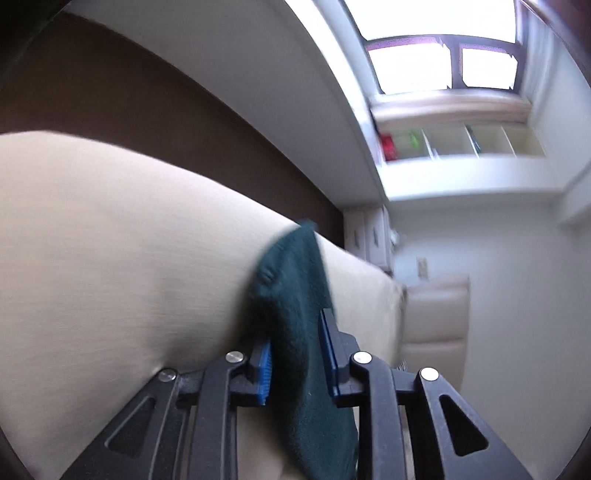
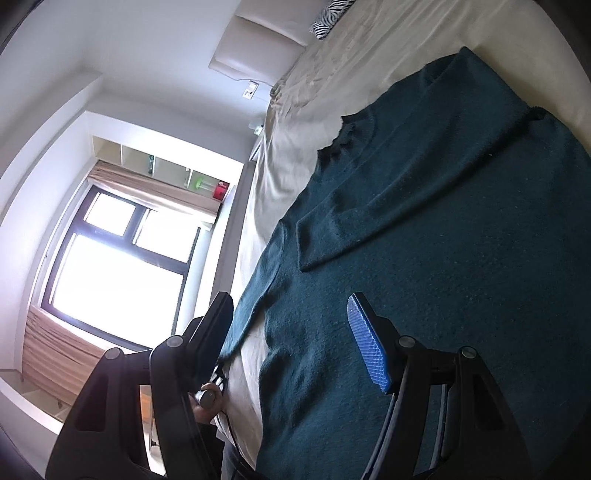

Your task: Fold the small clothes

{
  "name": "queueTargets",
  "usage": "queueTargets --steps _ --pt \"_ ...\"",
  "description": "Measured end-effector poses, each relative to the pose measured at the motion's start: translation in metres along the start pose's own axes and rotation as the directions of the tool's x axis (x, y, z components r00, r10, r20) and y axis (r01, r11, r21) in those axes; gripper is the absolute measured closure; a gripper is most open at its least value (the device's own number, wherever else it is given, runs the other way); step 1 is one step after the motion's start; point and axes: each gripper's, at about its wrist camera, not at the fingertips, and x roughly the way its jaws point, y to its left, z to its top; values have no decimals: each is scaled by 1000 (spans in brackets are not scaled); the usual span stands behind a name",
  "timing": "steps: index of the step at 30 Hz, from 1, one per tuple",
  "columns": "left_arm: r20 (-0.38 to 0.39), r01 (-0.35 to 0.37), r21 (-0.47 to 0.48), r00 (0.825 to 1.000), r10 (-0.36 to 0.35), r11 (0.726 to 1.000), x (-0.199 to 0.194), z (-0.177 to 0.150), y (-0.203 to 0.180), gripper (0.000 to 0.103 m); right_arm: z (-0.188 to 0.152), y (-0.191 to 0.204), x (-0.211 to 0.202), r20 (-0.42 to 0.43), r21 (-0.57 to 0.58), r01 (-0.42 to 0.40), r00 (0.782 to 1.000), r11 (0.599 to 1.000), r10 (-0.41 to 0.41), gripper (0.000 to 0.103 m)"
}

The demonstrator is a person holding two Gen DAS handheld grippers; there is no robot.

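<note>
A dark green knitted sweater (image 2: 424, 258) lies spread on the beige bed sheet (image 2: 325, 74), with one sleeve folded across its body. My right gripper (image 2: 291, 328) is open just above the sweater's lower part, its blue pad (image 2: 369, 347) over the cloth and holding nothing. My left gripper (image 1: 297, 354) is shut on a fold of the same green sweater (image 1: 295, 295), which hangs between its blue pads above the sheet (image 1: 110, 240).
A bright window (image 2: 118, 273) with a brown blind is beside the bed. Cubby shelves (image 1: 461, 144) hold a red and a green item. A padded beige headboard (image 1: 436, 317) and a zebra-print pillow (image 2: 332, 14) are at the bed's head.
</note>
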Motion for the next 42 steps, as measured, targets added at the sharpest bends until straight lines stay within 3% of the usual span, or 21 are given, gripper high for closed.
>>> queueTargets --steps 2,6,9,11,15,16,18,21,23,24,25,27,29,30,31,32,33,36,39,42 --pt "32 24 -70 999 -22 997 -12 -4 7 69 0 -5 1 0 9 -3 1000 1000 3 39" --pt "29 51 -19 998 -50 999 -11 -14 -2 42 -3 -16 6 -7 36 -7 1000 999 7 39" --pt "28 51 -24 998 -51 998 4 -7 -6 41 -4 -18 12 -14 44 -5 1000 999 6 39" --pt "38 89 -64 995 -87 994 12 4 -1 44 -6 -16 12 -18 33 -7 1000 999 8 39" --pt "-7 115 -140 993 -117 983 21 11 2 75 -6 -10 12 -23 9 -5 1000 1000 5 39" --pt "-19 108 -106 994 -111 988 19 9 -5 85 -5 -10 13 -24 7 -2 1000 1000 2 39" --pt "-27 97 18 995 -96 995 15 1 -26 93 -4 -11 16 -27 13 0 1000 1000 0 39" --pt "-90 89 237 994 -69 967 13 -32 -64 94 -1 -16 23 -32 32 2 999 999 -1 39" --pt "-172 108 420 984 -38 901 22 -74 -99 94 0 -18 28 -38 41 15 999 999 -14 39" --pt "-200 116 528 980 -9 842 26 -103 -116 94 2 -20 31 -40 46 26 999 999 -24 39" --pt "-235 133 654 971 33 744 32 -141 -134 94 3 -21 33 -40 49 29 999 998 -27 39" --pt "-256 168 848 960 110 502 39 -218 -154 93 8 -24 39 -40 59 35 999 998 -32 39" --pt "-227 190 962 955 190 198 39 -308 -149 92 12 -26 46 -52 70 36 998 997 -33 39" --pt "-214 201 976 952 219 78 40 -341 -143 92 14 -27 51 -60 71 37 998 997 -32 39" --pt "-198 212 977 949 246 -31 38 -374 -130 90 17 -27 58 -74 70 37 997 997 -31 39" --pt "-184 214 973 948 261 -91 37 -394 -119 89 20 -28 66 -92 73 37 995 997 -30 39" --pt "-189 225 968 945 268 -110 35 -407 -111 89 23 -30 76 -120 86 48 992 995 -38 39" --pt "-189 222 969 947 260 -105 29 -410 -95 87 28 -31 104 -183 123 24 983 992 -1 39" --pt "-204 230 970 947 249 -80 13 -413 -86 86 33 -30 141 -234 177 1 971 984 41 39" --pt "-198 222 972 949 244 -78 16 -406 -93 77 36 -24 173 -273 223 -36 957 974 98 39"
